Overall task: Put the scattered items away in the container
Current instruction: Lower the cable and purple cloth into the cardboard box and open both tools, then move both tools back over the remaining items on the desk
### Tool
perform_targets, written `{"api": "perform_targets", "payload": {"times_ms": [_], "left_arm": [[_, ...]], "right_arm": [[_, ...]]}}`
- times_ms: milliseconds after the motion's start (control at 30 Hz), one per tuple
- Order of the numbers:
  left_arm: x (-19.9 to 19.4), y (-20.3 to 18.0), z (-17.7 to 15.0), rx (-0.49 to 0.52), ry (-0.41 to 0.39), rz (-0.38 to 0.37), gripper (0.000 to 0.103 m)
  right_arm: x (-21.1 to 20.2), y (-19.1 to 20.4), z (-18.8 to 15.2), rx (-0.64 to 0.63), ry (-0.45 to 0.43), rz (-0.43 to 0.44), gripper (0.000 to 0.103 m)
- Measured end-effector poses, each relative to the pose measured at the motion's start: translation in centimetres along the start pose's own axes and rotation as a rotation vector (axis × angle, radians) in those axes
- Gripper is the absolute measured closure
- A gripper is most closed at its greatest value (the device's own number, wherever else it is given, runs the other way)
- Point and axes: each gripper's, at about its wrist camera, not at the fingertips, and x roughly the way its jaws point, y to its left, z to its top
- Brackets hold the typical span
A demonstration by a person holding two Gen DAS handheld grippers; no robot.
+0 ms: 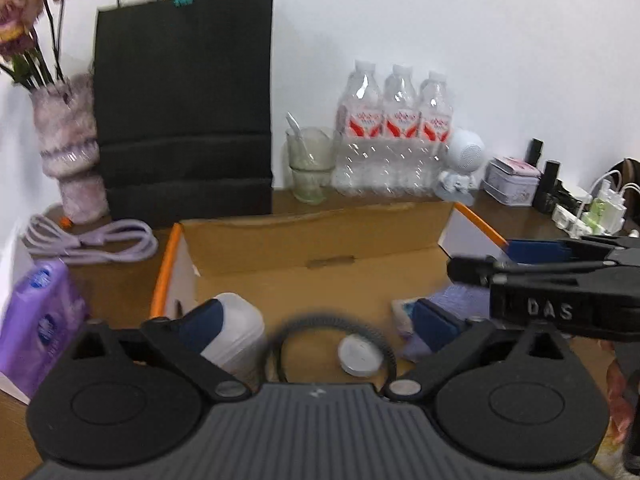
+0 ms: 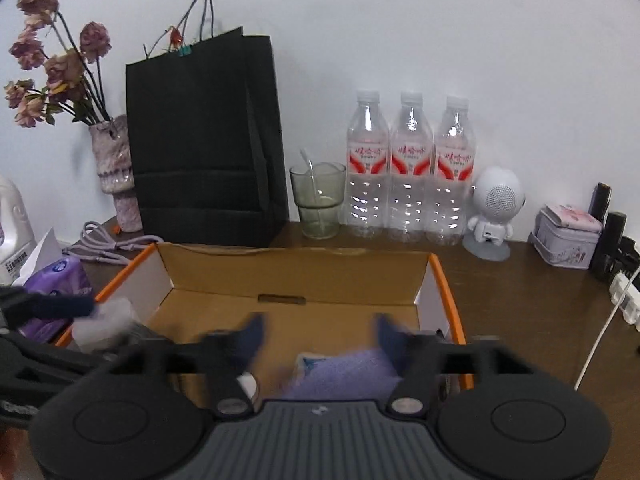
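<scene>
An open cardboard box with orange edges sits on the brown table; it also shows in the right wrist view. Inside lie a white plastic jar, a small white round tin, a black ring band and a purple cloth. My left gripper is open over the box, its fingers either side of the tin and band, the left finger beside the jar. My right gripper is open above the purple cloth, empty. The right gripper also enters the left wrist view from the right.
At the back stand a black paper bag, a glass with a spoon, three water bottles, a white speaker figure and a tin box. A purple tissue pack, cable and flower vase are left.
</scene>
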Motion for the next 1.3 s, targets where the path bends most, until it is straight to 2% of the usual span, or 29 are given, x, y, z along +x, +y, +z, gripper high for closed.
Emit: {"api": "perform_targets", "payload": {"times_ms": [67, 133, 233, 367, 500, 600, 733, 867, 1033, 1167, 1300], "left_arm": [[-0.4, 0.3, 0.2, -0.001, -0.008, -0.002, 0.0], [-0.7, 0.4, 0.4, -0.006, -0.006, -0.002, 0.0], [-1.2, 0.4, 0.4, -0.008, -0.005, -0.005, 0.0], [-3.0, 0.4, 0.0, -0.002, -0.021, -0.004, 0.0], [-6.7, 0.8, -1.6, 0.011, -0.067, -0.026, 0.0], [-9.6, 1.5, -4.1, 0.021, -0.078, -0.052, 0.0], [-12.3, 3.3, -8.2, 0.0, -0.03, -0.085, 0.0], [-13.9, 4.7, -12.4, -0.022, 0.018, -0.061, 0.0], [-14.4, 5.7, -16.4, -0.084, 0.077, -0.05, 0.0], [-14.4, 6.4, -17.7, -0.138, 0.081, -0.032, 0.0], [-14.2, 6.3, -18.7, -0.146, 0.089, -0.008, 0.0]], "right_arm": [[-0.3, -0.2, -0.1, 0.005, 0.003, 0.013, 0.008], [-0.7, -0.5, 0.0, 0.022, 0.012, 0.026, 0.008], [-1.3, -0.4, -0.1, 0.027, 0.017, 0.007, 0.0], [-3.1, -0.5, -0.4, 0.044, 0.014, 0.03, 0.0], [-7.0, -0.6, -1.7, 0.02, -0.027, 0.035, 0.0], [-10.7, -0.6, -4.0, -0.011, -0.063, 0.037, 0.0], [-14.9, -0.8, -8.3, -0.04, -0.081, 0.014, 0.0], [-17.6, -1.1, -12.5, -0.033, -0.068, -0.035, 0.0], [-18.8, -0.7, -17.0, -0.03, -0.027, -0.095, 0.0], [-18.9, -0.8, -19.2, 0.032, 0.001, -0.067, 0.0], [-18.1, -0.6, -20.5, 0.05, 0.033, -0.072, 0.0]]}}
